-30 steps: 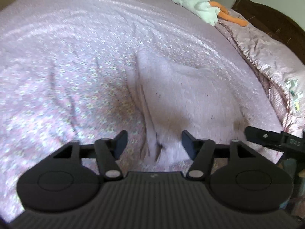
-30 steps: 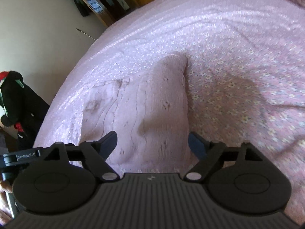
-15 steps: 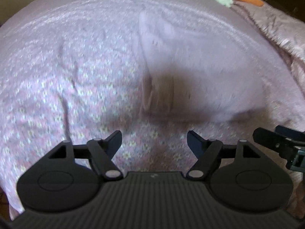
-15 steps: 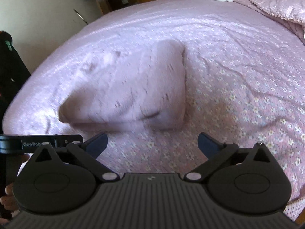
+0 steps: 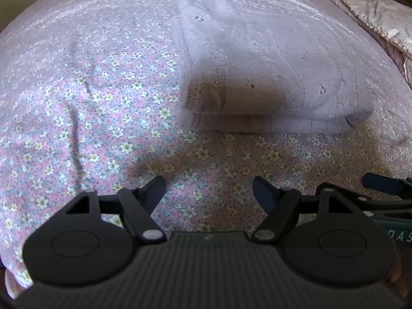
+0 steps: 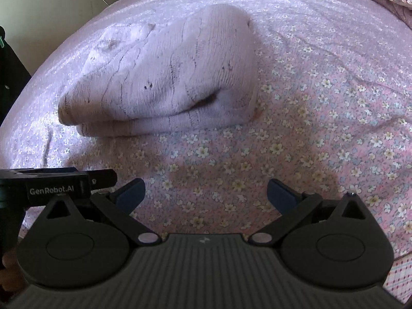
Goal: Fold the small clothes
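The pink knit garment (image 5: pixel 270 77) lies folded in a thick stack on the floral bedsheet (image 5: pixel 103 103), seen from the left wrist camera. The left claw (image 5: pixel 208 190) hangs just short of the garment's near folded edge, spread wide and holding nothing. Beyond the garment, a quilted blanket (image 5: pixel 381 18) sits at the bed's far right.

From the right wrist camera, the garment (image 6: pixel 167 77) rests ahead and to the left of the right claw (image 6: pixel 206 193), which is also spread wide, empty, over the bedsheet (image 6: pixel 322 103).
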A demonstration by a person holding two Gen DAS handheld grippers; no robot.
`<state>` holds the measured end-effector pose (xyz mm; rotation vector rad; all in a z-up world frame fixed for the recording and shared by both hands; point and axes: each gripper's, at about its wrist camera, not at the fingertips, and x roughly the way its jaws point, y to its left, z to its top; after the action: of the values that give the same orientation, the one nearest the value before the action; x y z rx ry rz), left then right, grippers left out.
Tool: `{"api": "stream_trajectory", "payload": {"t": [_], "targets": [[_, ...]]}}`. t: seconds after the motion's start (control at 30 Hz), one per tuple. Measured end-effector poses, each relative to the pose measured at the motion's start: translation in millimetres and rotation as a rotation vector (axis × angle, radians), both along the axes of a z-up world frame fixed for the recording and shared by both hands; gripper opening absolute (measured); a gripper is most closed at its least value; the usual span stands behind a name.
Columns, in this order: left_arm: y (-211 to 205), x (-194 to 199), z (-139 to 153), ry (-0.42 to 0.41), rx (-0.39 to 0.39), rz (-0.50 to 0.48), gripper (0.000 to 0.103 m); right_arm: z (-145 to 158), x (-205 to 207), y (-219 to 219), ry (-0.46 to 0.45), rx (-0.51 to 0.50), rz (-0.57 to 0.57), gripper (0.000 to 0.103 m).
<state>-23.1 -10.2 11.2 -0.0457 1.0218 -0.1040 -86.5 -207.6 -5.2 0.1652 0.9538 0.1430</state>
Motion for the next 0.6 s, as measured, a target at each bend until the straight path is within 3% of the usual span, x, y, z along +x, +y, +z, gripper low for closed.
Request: {"api": "stream_trajectory", "payload": {"t": [0.37, 0.6], "targets": [[-8.0, -2.0, -1.6, -0.003, 0.033, -0.017, 0.077, 2.0, -1.7, 0.6, 0.001, -0.009, -0.009, 0.103], [-3.8, -4.6, 0.0, -0.007, 0.013, -0.010, 0.077, 3.1, -4.1, 0.0, -0.006, -0.007, -0.021, 0.103]]}}
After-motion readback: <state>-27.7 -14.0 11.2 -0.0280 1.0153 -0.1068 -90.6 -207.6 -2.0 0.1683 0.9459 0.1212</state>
